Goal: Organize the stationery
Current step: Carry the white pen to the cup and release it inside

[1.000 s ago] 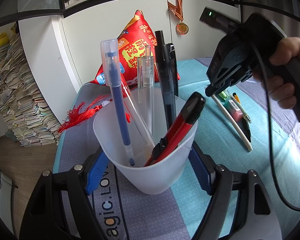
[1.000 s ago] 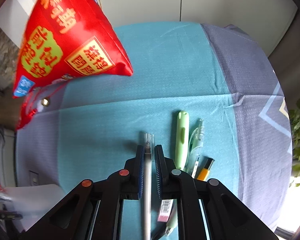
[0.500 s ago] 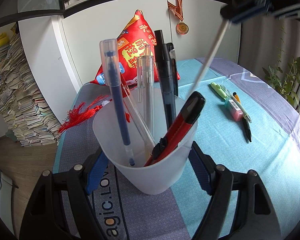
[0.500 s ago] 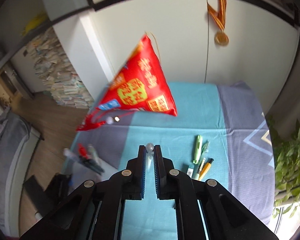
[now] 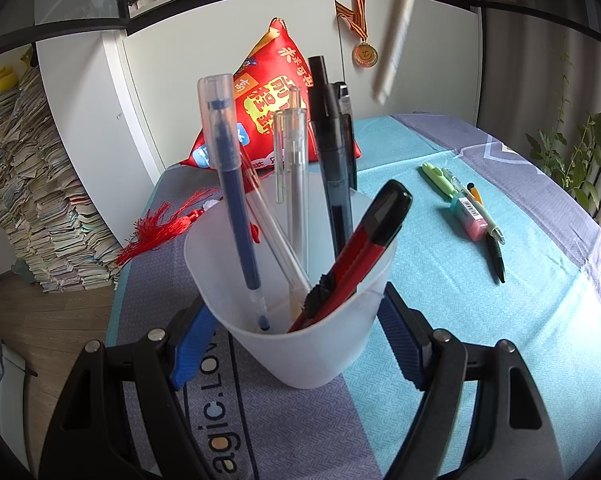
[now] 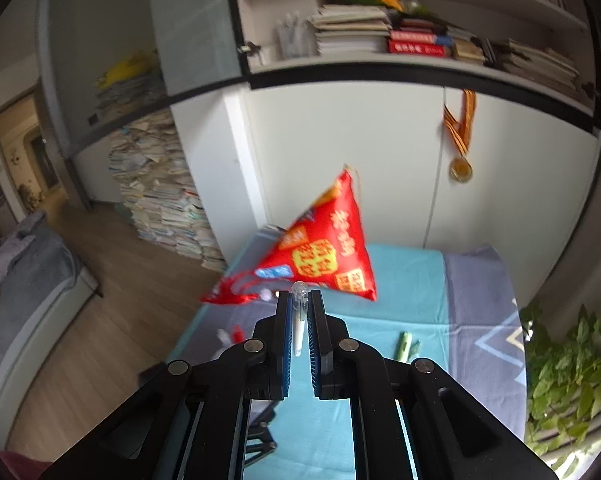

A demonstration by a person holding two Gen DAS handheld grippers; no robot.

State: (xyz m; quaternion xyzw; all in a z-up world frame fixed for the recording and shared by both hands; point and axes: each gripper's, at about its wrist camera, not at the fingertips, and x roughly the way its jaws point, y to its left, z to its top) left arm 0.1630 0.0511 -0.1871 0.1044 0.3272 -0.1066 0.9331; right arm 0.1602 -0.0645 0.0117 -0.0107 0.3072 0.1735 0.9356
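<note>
Cup on the left, white pen up in the air on the right

Your left tool [image 5: 290, 344] is clamped on the frosted cup [image 5: 296, 344] on the tabletop [image 5: 460, 320]; your right tool [image 6: 299, 312] pinches the white pen [image 6: 298, 332] high above it.

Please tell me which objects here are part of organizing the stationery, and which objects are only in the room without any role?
Part of the job:
- translucent cup, held by the left gripper, with pens and a red utility knife inside
- white pen in the right gripper
- loose pens and eraser on the tablecloth

Only lying about:
- red pillow
- medal
- paper stacks
- plant
</note>
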